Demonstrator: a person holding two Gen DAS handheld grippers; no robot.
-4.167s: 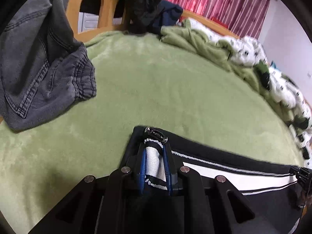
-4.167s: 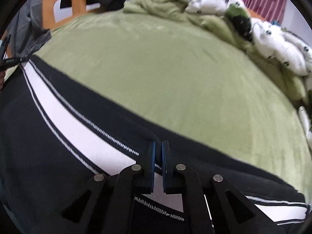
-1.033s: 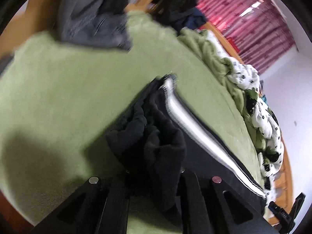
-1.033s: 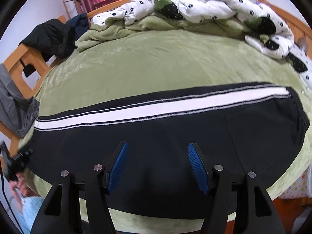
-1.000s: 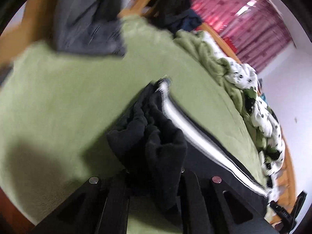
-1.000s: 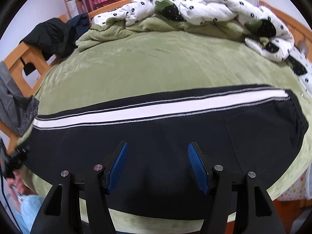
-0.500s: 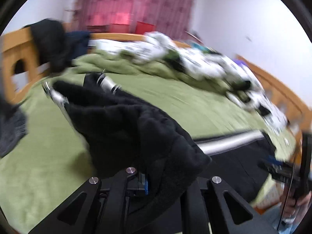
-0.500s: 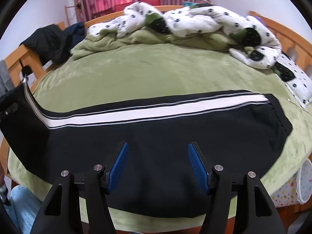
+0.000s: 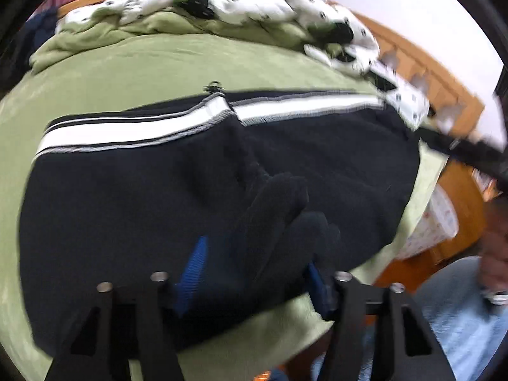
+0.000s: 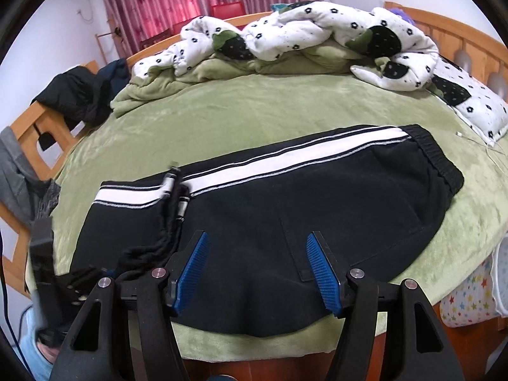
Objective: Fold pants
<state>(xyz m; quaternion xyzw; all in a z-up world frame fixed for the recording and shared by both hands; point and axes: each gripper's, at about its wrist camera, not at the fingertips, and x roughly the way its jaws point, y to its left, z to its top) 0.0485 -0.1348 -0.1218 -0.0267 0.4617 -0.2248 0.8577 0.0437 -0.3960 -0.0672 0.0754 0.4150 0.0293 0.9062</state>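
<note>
L tongs [image 9: 254,273], lower centre of the left wrist view, are now spread wide; the cuff end clamped 0.5 s ago has been released, though fabric is still draped between the fingers. R tongs [image 10: 255,266] are held open, nothing gripped. Pants [image 10: 285,209] are laid mid-frame on the bed [image 10: 254,108], leg end doubled over toward the waistband: first fold judged done.

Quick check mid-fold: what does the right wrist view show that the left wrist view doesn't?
Right wrist only: the pants' elastic waistband, the dark jacket on the bed frame, red curtains, and the open right gripper.

Left wrist only: the left gripper with black fabric bunched between its pads.

Both: the striped black pants, cuff end folded over, on the green blanket.
</note>
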